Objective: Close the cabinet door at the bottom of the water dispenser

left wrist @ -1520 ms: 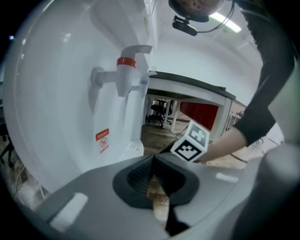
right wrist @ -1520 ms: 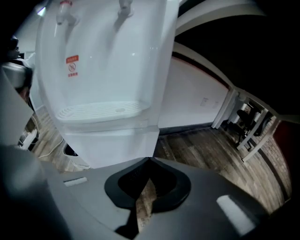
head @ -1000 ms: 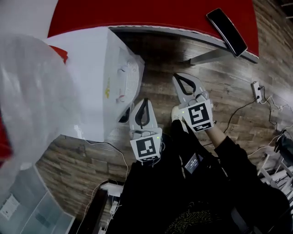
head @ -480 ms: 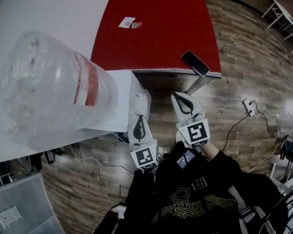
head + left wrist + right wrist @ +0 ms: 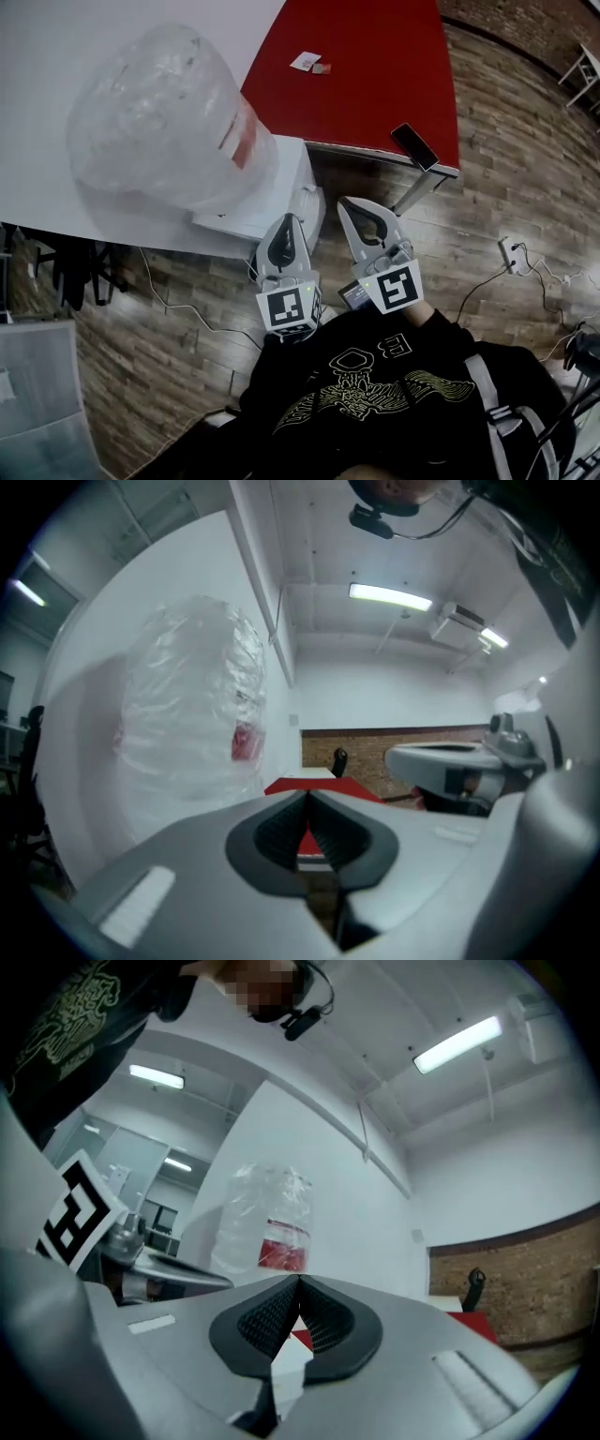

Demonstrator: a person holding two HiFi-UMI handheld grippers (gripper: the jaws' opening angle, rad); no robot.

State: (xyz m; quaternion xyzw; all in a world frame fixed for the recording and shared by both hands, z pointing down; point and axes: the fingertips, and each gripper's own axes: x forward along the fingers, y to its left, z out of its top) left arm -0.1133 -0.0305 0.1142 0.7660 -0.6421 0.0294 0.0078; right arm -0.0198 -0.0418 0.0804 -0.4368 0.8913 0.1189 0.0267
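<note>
The white water dispenser (image 5: 284, 184) stands against the wall, topped by a plastic-wrapped bottle (image 5: 169, 122) with a red label. From above I see only its top and upper front; the bottom cabinet door is hidden. My left gripper (image 5: 289, 218) is shut and empty, its tips just in front of the dispenser's upper front edge. My right gripper (image 5: 344, 202) is also shut and empty, beside it to the right, over the wooden floor. In the left gripper view the shut gripper (image 5: 306, 795) points past the bottle (image 5: 192, 700). In the right gripper view the gripper (image 5: 299, 1280) is shut, with the bottle (image 5: 267, 1222) beyond it.
A red table (image 5: 375, 75) stands right of the dispenser, with a dark phone (image 5: 415, 147) at its near edge and small papers (image 5: 309, 63) farther back. A power strip (image 5: 514, 255) and cables lie on the wooden floor at right. A cable (image 5: 178, 305) trails left of the dispenser.
The head view has risen and pulled back, so the bottle top now shows from above. Both shut grippers have stayed close together in front of the dispenser and risen with the person.
</note>
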